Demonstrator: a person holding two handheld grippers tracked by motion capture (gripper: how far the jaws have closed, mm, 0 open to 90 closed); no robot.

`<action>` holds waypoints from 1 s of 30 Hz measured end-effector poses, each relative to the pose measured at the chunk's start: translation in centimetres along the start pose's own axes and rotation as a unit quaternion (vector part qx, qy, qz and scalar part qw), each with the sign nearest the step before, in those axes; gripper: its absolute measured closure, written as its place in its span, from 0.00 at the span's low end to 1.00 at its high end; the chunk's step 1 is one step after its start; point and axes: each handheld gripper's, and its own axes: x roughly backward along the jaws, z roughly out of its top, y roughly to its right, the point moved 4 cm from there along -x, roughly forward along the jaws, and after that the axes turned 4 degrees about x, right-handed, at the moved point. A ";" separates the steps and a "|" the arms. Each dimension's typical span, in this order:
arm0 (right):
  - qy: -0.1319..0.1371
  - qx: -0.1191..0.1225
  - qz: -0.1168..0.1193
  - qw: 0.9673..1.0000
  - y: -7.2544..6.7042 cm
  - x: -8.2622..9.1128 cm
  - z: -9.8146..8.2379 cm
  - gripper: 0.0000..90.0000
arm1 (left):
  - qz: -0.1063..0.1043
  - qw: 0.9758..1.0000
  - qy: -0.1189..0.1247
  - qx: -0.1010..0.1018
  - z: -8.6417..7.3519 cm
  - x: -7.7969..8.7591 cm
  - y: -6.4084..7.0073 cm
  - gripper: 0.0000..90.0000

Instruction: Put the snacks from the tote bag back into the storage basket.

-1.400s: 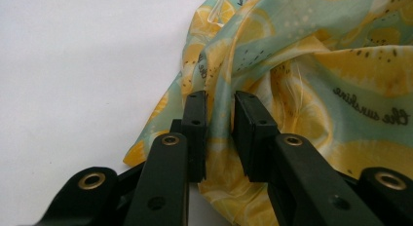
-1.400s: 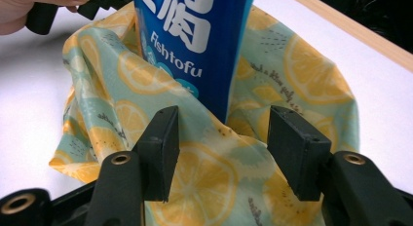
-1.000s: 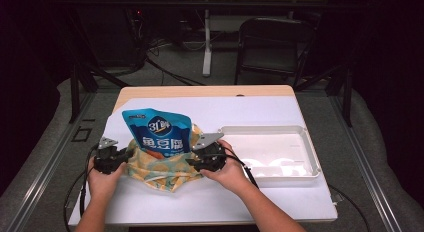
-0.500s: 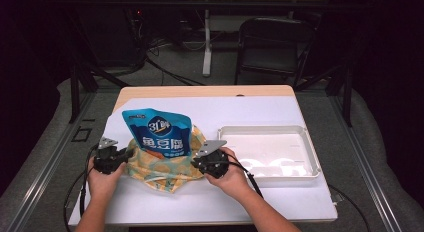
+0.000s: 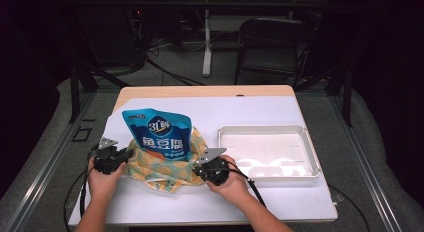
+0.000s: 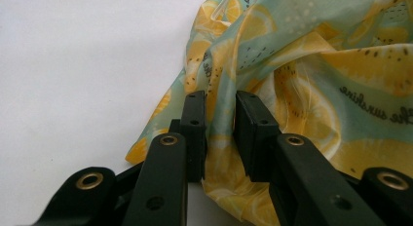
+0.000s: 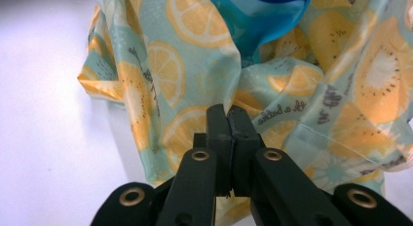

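A blue snack pouch (image 5: 159,133) stands upright inside a thin lemon-print plastic bag (image 5: 160,169) on the white table. My left gripper (image 5: 126,156) is at the bag's left side. In the left gripper view (image 6: 220,103) a bunched fold of the bag (image 6: 311,80) sits between its pads, which press on it. My right gripper (image 5: 199,168) is at the bag's right side. Its jaws have just been closing and now meet (image 7: 228,114), with a thin fold of the bag (image 7: 195,80) pinched at their tips. The pouch's blue bottom (image 7: 263,16) shows through the bag's mouth.
A shallow white tray (image 5: 310,159) lies to the right of the bag, close to my right hand. Bare white table surface (image 5: 240,112) lies behind the bag and tray. Cables trail from both grippers over the near edge.
My right gripper has sunk slightly toward the near edge and its jaws have gone from apart to together on the bag's side. My left gripper has kept still.
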 end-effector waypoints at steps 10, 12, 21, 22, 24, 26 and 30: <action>0.002 -0.002 -0.001 1.000 -0.1 0.1 -0.3 0.96 | 0.010 1.000 0.007 0.002 0.0 0.1 -0.1 0.73; 0.006 -0.004 -0.004 1.000 -0.2 0.2 -0.3 0.93 | 0.012 1.000 0.012 0.004 0.1 0.3 -0.2 0.69; 0.021 -0.008 -0.010 1.000 -0.3 1.1 -0.2 0.84 | 0.013 0.999 0.038 0.016 0.7 1.4 -0.5 0.64; 0.022 -0.007 -0.010 1.000 -0.4 1.1 -0.2 0.82 | 0.012 0.999 0.039 0.016 0.7 1.6 -0.5 0.64; 0.026 -0.007 -0.011 1.000 -0.5 1.3 -0.1 0.81 | 0.010 0.998 0.050 0.020 0.9 1.9 -0.6 0.64; 0.028 -0.005 -0.014 0.999 -0.5 1.5 -0.1 0.79 | 0.005 0.998 0.058 0.025 1.1 2.2 -0.6 0.63; 0.038 -0.008 -0.018 0.999 -0.6 1.8 0.0 0.76 | 0.003 0.998 0.063 0.029 1.4 2.8 -0.7 0.63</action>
